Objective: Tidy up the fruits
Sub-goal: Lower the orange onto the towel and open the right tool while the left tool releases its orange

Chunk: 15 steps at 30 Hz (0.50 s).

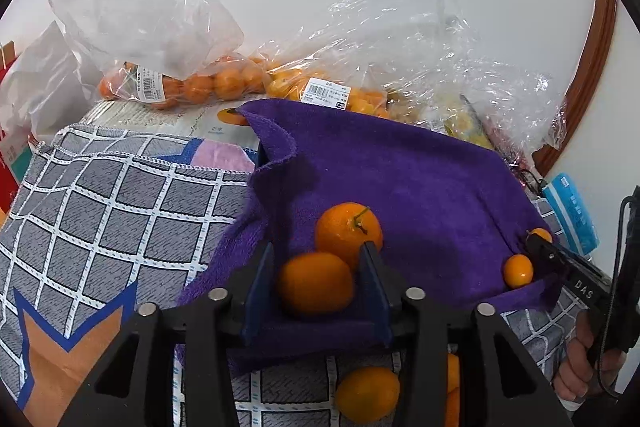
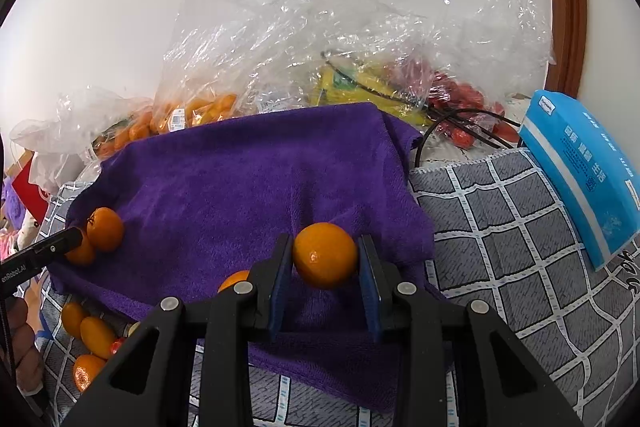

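Jaws of right gripper (image 2: 325, 259) pinching a mandarin (image 2: 325, 254) above purple towel (image 2: 240, 179), left gripper (image 1: 316, 285) jaws spread around another orange fruit (image 1: 316, 283), bagged fruit (image 1: 200, 83) at far edge blurred by plastic

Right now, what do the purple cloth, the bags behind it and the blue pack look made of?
Purple cloth: soft fuzzy pile, matte, probably microfiber towelling, with a stitched hem. Bags: thin clear plastic film, crinkled and glinting. Blue pack: glossy printed plastic wrap, likely soft packaging; contents not visible.
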Motion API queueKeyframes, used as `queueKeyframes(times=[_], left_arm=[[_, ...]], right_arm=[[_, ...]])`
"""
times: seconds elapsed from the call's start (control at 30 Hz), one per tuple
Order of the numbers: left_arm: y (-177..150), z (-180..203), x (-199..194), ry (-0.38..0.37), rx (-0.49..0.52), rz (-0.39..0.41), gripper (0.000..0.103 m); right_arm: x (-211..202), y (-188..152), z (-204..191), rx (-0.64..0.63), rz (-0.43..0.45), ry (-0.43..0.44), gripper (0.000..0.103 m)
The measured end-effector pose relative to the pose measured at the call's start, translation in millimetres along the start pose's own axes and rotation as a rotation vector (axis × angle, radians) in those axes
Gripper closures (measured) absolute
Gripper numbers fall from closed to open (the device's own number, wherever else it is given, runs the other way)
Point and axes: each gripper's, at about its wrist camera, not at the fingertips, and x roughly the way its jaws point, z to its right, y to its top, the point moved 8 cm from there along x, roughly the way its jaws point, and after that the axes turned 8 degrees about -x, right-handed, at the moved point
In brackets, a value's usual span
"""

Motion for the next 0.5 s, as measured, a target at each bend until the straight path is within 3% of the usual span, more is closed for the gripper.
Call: queueKeyframes(times=[0.17, 0.3, 0.5], left_arm=[[1.1, 1.2, -4.7, 0.002, 0.003, 0.019, 0.054], [4.3, 1.8, -13.3, 0.017, 0.013, 0.06, 0.052], [10.1, 3.6, -24.3, 0.023, 0.021, 0.106, 0.05]], right_arm=[[-5.1, 2.9, -1.1, -0.008, 0.026, -0.006, 0.07], [-15.3, 6.3, -5.9, -0.022, 0.063, -0.016, 0.054], [-39.1, 10.8, -35.6, -0.102, 0.107, 0.002, 0.054]])
